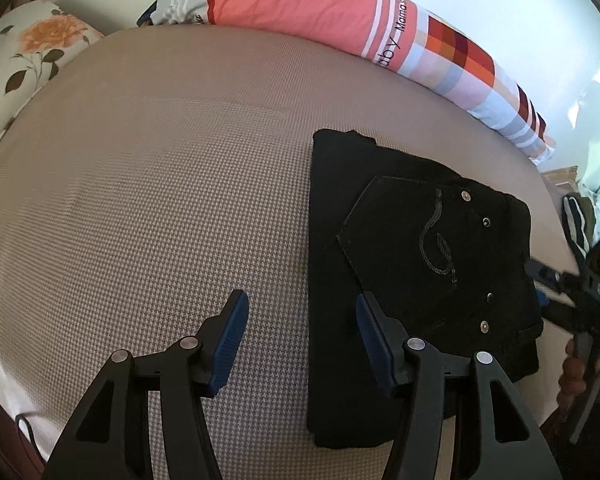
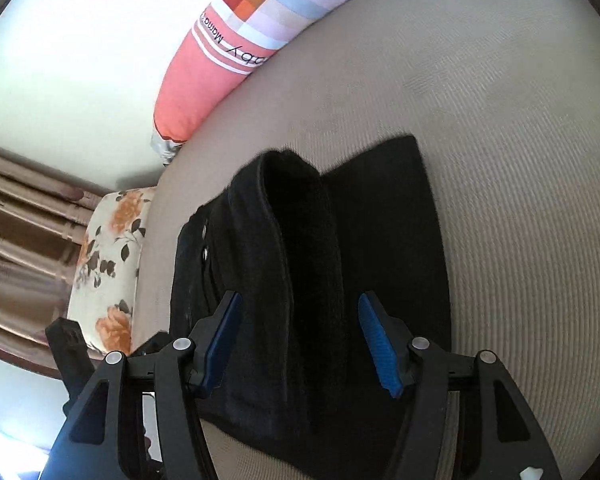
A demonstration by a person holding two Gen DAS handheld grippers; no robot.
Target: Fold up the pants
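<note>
Black pants (image 1: 412, 264) lie folded into a compact rectangle on the beige bed, back pocket with rivets facing up. My left gripper (image 1: 300, 312) is open and empty, hovering over the pants' left edge, its right finger above the fabric. In the right wrist view the pants (image 2: 380, 248) show as a stacked fold with the waistband edge raised. My right gripper (image 2: 300, 320) is open and empty, its fingers straddling that raised fold just above it. The right gripper (image 1: 572, 292) also shows in the left wrist view at the pants' right side.
A long pink and checked bolster pillow (image 1: 340, 12) lies along the far edge of the bed (image 1: 140, 200) by the white wall. A floral pillow (image 1: 24, 56) sits at the far left corner. Clothes (image 1: 592, 208) lie off the bed at the right.
</note>
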